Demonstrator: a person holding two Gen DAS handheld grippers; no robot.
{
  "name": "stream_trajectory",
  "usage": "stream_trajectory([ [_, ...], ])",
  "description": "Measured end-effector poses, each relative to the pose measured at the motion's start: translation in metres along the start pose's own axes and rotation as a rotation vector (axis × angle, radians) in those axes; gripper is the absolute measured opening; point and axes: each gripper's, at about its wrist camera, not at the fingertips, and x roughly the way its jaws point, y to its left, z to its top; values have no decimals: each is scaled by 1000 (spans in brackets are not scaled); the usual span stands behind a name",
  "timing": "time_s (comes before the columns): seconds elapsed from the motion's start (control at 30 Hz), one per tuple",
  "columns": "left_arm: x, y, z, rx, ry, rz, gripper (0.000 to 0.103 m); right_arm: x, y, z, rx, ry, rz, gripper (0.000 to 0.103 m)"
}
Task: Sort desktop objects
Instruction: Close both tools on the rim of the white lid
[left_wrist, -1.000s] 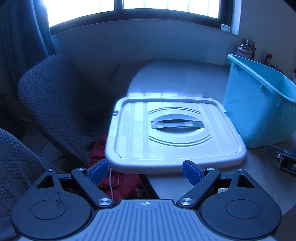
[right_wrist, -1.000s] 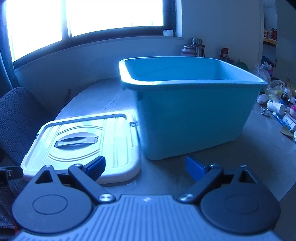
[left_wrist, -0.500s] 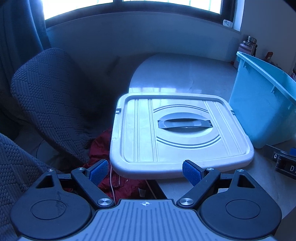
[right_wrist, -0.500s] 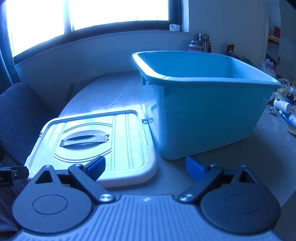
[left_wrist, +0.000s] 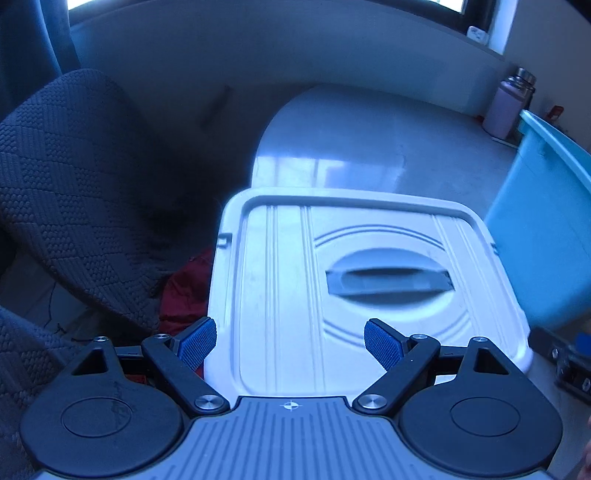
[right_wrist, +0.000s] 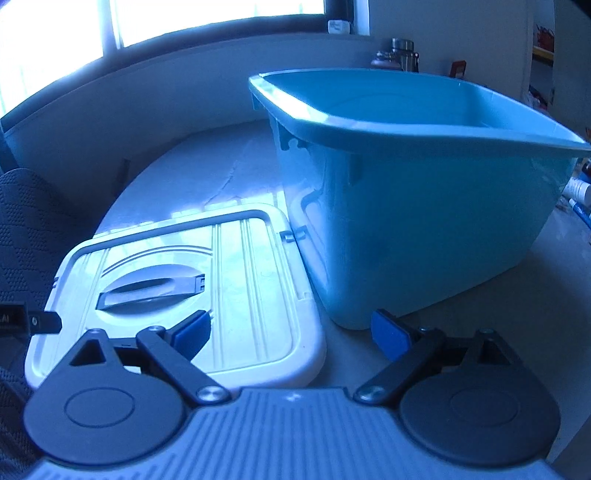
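Note:
A white bin lid (left_wrist: 288, 280) with a recessed grey handle (left_wrist: 388, 282) lies flat at the table's left edge, overhanging it. It also shows in the right wrist view (right_wrist: 240, 288). A blue plastic bin (right_wrist: 424, 192) stands open just right of the lid; its corner shows in the left wrist view (left_wrist: 546, 236). My left gripper (left_wrist: 290, 345) is open and empty above the lid's near edge. My right gripper (right_wrist: 291, 332) is open and empty, over the lid's right corner and the bin's base. Small bottles and pens (right_wrist: 578, 199) lie right of the bin.
A dark fabric chair (left_wrist: 74, 192) stands left of the table, with red cloth (left_wrist: 184, 291) below the lid's overhang. Flasks (left_wrist: 508, 107) stand by the back wall. The pale tabletop (left_wrist: 351, 147) stretches behind the lid.
My left gripper has moved forward and over the lid's near edge, tilting down. My right gripper has moved forward and left, closer to the bin and the lid. Both stayed open.

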Motion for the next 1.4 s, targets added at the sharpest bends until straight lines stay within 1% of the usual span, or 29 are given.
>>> stream_trajectory([
  [0.3,43,-2,34,20,50,-22,89,21,11,4,-36,37,2,94],
  [0.47,68,-1,45,16,99,-10,89,31,11,3,-49,66,-9,94],
  [0.6,76,-10,50,83,112,9,96,35,10,4,-37,84,-16,94],
  [0.73,77,-18,43,167,127,29,101,35,11,3,-51,87,-20,94],
  [0.83,74,-9,44,103,145,12,102,34,13,4,-56,88,-16,94],
  [0.87,74,-7,45,100,155,20,102,34,13,5,-54,89,-14,94],
  [1.1,70,-6,48,119,165,9,103,30,15,8,-67,90,-2,94],
  [1.17,72,-7,51,110,180,15,103,29,14,9,-68,87,-3,94],
  [1.27,73,0,54,78,211,37,103,27,11,10,-57,85,-6,94],
  [1.4,74,13,53,-15,232,3,103,25,10,9,-53,90,-11,94],
])
